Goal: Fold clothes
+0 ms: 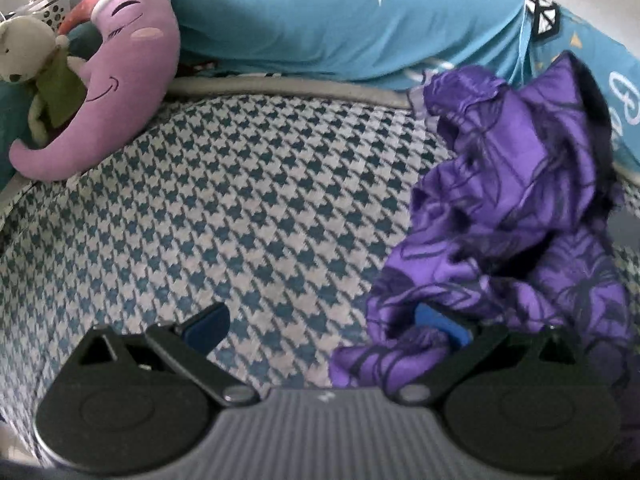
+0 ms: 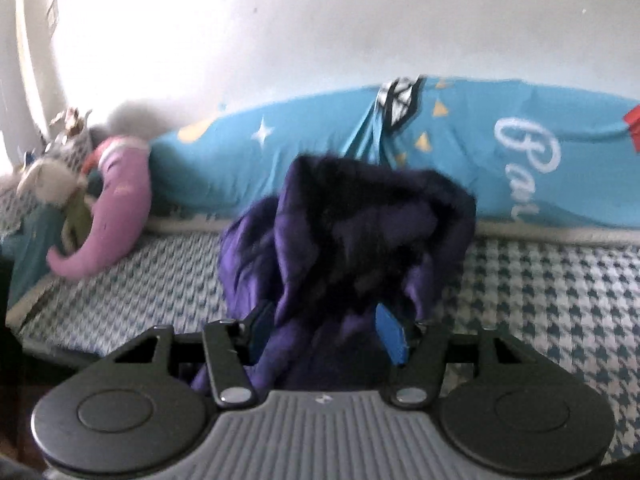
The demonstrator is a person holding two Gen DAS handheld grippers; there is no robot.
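Observation:
A crumpled purple garment [image 1: 520,200] with a dark line print lies heaped on the houndstooth bed cover [image 1: 240,200] at the right of the left wrist view. My left gripper [image 1: 324,324] stands open just above the cover. A fold of the purple cloth lies over its right fingertip [image 1: 440,326]; its left fingertip [image 1: 208,324] is bare. In the right wrist view the purple garment [image 2: 360,232] rises in a dark bunch straight ahead. My right gripper [image 2: 325,332] is half closed, with a thick wad of that cloth filling the gap between its blue pads.
A rolled teal quilt [image 1: 340,20] with stars and white lettering runs along the far side of the bed, against the white wall [image 2: 320,20]. A purple moon-shaped pillow [image 1: 132,80], a white bear plush [image 1: 24,48] and a white basket [image 1: 52,4] sit at the far left.

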